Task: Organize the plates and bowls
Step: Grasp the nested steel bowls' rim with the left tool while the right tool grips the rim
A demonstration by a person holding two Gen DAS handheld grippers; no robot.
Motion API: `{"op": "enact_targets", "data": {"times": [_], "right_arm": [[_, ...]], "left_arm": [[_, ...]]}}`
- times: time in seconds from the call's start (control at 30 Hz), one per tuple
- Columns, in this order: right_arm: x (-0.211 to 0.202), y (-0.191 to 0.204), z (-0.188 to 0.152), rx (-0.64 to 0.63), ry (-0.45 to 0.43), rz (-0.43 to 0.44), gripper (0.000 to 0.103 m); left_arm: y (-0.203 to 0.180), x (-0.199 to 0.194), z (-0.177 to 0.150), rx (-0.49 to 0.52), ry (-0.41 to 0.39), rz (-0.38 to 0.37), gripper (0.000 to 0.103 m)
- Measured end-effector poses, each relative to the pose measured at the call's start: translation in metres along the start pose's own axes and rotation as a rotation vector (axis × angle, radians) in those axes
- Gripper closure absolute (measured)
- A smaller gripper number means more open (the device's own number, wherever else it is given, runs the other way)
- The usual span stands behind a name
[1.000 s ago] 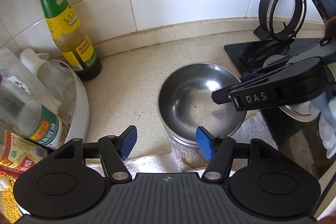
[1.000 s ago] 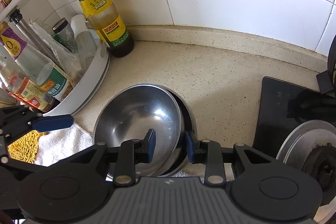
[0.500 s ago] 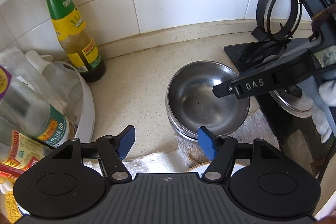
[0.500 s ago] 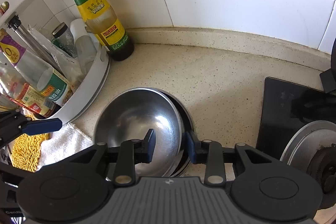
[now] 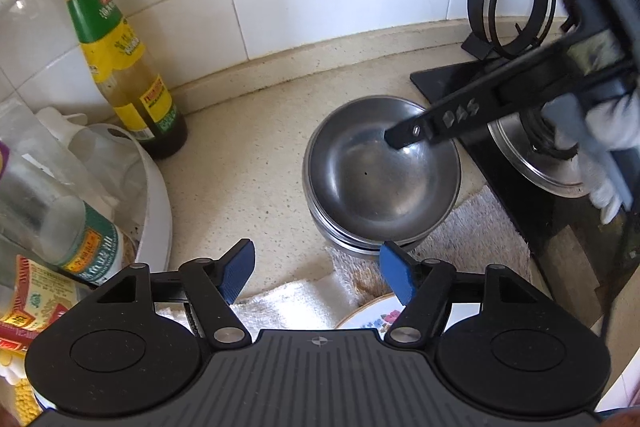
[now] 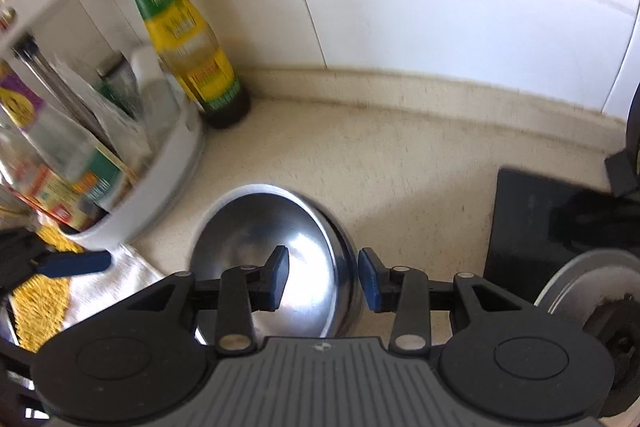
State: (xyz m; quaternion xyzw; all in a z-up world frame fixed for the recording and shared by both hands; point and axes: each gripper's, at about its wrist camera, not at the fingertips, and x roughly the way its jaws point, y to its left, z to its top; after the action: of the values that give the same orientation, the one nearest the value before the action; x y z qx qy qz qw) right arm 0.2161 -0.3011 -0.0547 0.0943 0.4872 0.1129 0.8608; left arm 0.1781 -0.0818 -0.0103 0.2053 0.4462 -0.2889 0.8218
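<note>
A stack of steel bowls point(image 5: 380, 179) stands on the counter, half on a grey towel point(image 5: 472, 239). The top bowl point(image 6: 256, 227) is nested in the stack. My right gripper point(image 6: 323, 279) is open and straddles the stack's right rim from above, one finger over the inside and one outside. In the left wrist view one of its fingers point(image 5: 440, 123) hangs over the bowl's far right side. My left gripper point(image 5: 318, 271) is open with nothing between its fingers, above the counter just in front of the stack. The rim of a flowered plate point(image 5: 372, 315) shows under it.
A sauce bottle point(image 5: 128, 67) stands by the tiled wall at the left. A white rack point(image 5: 160, 207) of bottles and packets lies at the far left. The black stove point(image 5: 444, 83) with burner point(image 5: 532, 163) and pan ring point(image 5: 512, 7) is at the right. A gloved hand point(image 5: 612, 123) holds the right gripper.
The right gripper's fingers have spread apart off the top bowl's rim and it has risen. The left gripper has pulled back and up. The bowls stay stacked.
</note>
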Motion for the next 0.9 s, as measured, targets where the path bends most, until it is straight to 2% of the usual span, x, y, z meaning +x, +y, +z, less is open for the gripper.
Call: {"op": "enact_targets", "data": {"times": [0.17, 0.37, 0.43, 0.57, 0.9], "right_arm": [[0.008, -0.010, -0.004, 0.067, -0.005, 0.023, 0.059], [0.000, -0.013, -0.004, 0.110, -0.021, 0.043, 0.058], [-0.002, -0.011, -0.003, 0.111, -0.020, 0.047, 0.054], [-0.001, -0.009, -0.003, 0.119, -0.005, 0.031, 0.046], [0.016, -0.021, -0.010, 0.194, 0.047, 0.039, 0.043]], "left_arm": [[0.001, 0.003, -0.004, 0.067, 0.009, -0.015, 0.027], [0.002, 0.008, -0.010, 0.165, 0.003, -0.079, 0.024], [0.001, 0.010, -0.011, 0.190, -0.001, -0.104, 0.024], [0.001, 0.017, -0.020, 0.228, -0.008, -0.152, 0.019], [0.001, 0.050, -0.023, 0.276, 0.022, -0.248, 0.018]]}}
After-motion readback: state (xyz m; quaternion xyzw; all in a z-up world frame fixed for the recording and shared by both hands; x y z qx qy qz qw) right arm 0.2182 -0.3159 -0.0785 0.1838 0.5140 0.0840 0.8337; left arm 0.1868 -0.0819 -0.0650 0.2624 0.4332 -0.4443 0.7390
